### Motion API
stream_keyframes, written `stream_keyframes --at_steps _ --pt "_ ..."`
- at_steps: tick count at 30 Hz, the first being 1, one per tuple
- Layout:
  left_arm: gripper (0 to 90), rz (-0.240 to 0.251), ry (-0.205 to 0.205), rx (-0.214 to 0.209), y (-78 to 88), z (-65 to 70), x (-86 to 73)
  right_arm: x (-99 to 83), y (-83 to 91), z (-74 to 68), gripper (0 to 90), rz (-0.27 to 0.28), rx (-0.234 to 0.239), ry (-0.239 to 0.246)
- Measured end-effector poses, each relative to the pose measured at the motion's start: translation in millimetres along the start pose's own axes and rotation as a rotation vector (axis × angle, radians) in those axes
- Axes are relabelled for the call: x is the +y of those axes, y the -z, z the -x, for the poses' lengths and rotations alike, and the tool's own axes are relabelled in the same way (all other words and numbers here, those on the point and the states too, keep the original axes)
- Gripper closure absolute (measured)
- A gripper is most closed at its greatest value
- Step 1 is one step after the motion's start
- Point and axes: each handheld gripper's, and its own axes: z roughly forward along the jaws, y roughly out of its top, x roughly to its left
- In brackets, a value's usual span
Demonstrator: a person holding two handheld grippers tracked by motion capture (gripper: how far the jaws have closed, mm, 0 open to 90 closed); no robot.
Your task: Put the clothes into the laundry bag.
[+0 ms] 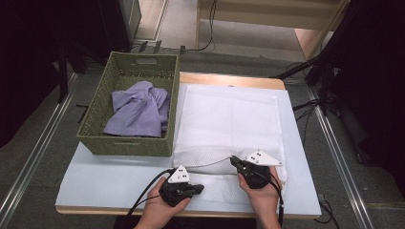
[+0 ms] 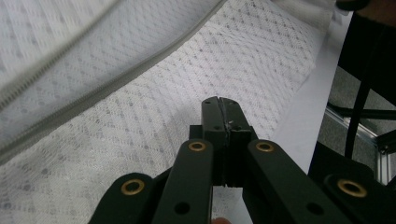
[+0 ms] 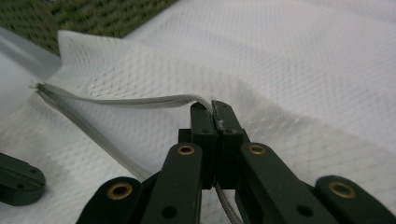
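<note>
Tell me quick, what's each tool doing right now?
Left tool: closed, pinching the lower layer of the white mesh bag.
Right tool: closed on the bag's upper zipper edge.

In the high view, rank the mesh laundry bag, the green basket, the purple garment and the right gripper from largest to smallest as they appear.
1. White mesh laundry bag
2. Green woven basket
3. Purple garment, lying inside the basket
4. Right gripper, clearly the smallest, though it sits nearest the camera.
</note>
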Motion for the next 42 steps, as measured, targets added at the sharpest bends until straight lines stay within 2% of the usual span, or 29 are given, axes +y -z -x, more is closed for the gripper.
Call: stream_keyframes --at_steps 5,10,15,19,22,29,32,37,40,42 --pt "90.0 0.0 -0.001 0.001 0.0 0.0 0.1 11.3 19.8 -1.1 89.6 0.103 0.008 -0.014" --pt "90.0 0.0 -0.002 0.002 0.0 0.1 0.1 15.8 29.8 1.3 89.6 0.16 0.0 -0.031" --pt "89.1 0.007 0.002 -0.009 0.7 -0.6 0.4 14.7 27.8 1.7 89.6 0.152 -0.001 -0.039" --pt "82.1 0.057 -0.013 -0.025 7.1 -1.0 1.0 13.0 24.0 1.5 89.6 0.14 0.003 -0.029" --pt "78.6 0.094 -0.023 -0.022 12.6 -0.6 2.0 11.7 22.8 2.5 89.5 0.134 0.001 -0.033" --pt "65.9 0.167 -0.038 0.006 40.2 -1.2 13.7 8.7 21.0 6.0 89.3 0.123 0.006 -0.044" --pt "58.1 0.201 -0.021 0.019 52.7 -5.0 19.8 7.8 18.9 5.9 89.2 0.118 0.007 -0.04" --pt "37.0 0.238 0.005 0.079 67.8 -10.4 27.1 6.6 17.5 4.9 89.1 0.106 0.006 -0.034" --pt "25.4 0.244 0.005 0.114 73.3 -11.4 31.0 6.0 17.0 4.9 89.0 0.103 0.009 -0.034" --pt "18.1 0.244 0.011 0.123 75.9 -12.9 33.8 5.2 16.2 5.0 89.0 0.099 0.007 -0.036"
